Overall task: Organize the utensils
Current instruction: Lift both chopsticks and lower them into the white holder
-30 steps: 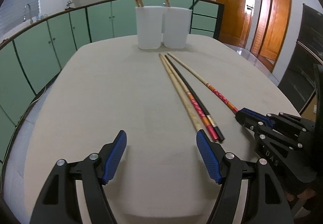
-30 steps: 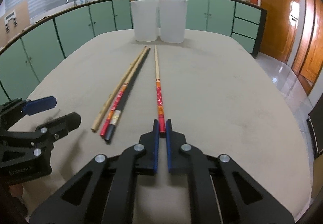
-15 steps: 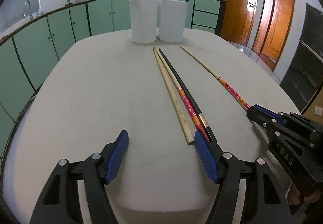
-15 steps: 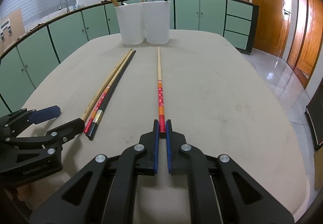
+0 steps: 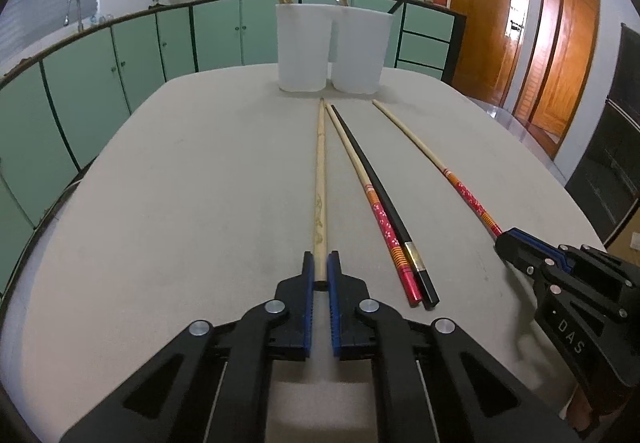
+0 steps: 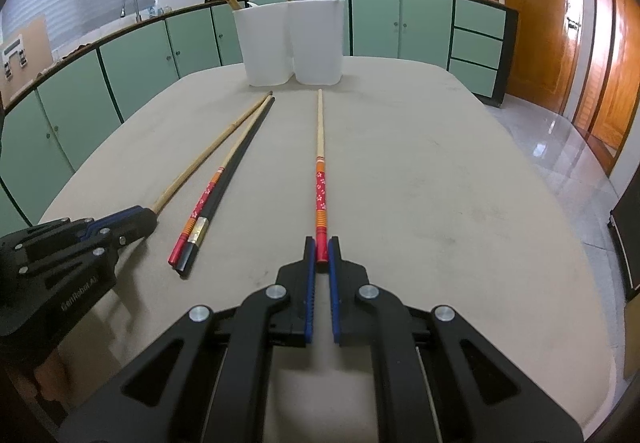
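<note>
My left gripper (image 5: 320, 263) is shut on the near end of a plain wooden chopstick (image 5: 320, 179) that lies along the table. My right gripper (image 6: 321, 247) is shut on the red end of a red-patterned chopstick (image 6: 320, 163), also lying along the table. Between them lie a second red-patterned chopstick (image 5: 374, 203) and a black chopstick (image 5: 380, 187), side by side. Two white cups (image 5: 304, 47) (image 5: 362, 51) stand at the far edge, holding several chopsticks. The right gripper shows in the left wrist view (image 5: 508, 239), and the left gripper in the right wrist view (image 6: 140, 219).
The beige table (image 5: 180, 203) is rounded, with edges close on both sides. Green kitchen cabinets (image 5: 120, 55) run behind it. Wooden doors (image 5: 560, 43) stand to the right.
My left gripper moved right and shut on the end of the plain wooden chopstick. My right gripper stayed shut on the red-patterned chopstick.
</note>
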`<state>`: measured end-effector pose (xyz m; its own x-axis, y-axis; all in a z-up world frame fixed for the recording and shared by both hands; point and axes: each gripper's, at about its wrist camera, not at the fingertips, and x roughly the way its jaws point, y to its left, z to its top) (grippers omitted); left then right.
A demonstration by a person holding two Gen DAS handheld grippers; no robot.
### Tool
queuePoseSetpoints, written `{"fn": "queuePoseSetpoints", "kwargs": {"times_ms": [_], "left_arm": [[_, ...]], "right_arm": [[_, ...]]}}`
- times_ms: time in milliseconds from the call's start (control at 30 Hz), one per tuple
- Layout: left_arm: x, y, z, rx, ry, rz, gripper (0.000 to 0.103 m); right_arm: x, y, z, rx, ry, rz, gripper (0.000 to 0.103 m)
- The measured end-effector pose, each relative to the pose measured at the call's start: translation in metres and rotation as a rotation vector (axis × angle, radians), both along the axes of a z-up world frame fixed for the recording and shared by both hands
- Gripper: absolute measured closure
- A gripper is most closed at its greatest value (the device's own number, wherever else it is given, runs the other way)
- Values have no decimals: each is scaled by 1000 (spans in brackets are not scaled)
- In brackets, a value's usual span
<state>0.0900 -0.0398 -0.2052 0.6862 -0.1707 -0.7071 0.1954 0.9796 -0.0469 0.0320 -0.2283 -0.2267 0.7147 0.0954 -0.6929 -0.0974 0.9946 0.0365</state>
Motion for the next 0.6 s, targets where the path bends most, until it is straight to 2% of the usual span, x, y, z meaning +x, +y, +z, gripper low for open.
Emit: {"fn": "queuePoseSetpoints", "kwargs": {"times_ms": [133, 267, 600], "left_arm": [[-2, 2, 5, 15, -3, -13, 96], [-5, 7, 19, 36, -22, -19, 96], [-10, 12, 80, 28, -142, -24, 96]], "right_arm": [[-1, 1, 4, -12, 2, 7, 98], [-4, 3, 19, -48, -35, 21, 98], [-7, -9, 74, -15, -142, 34, 98]]}}
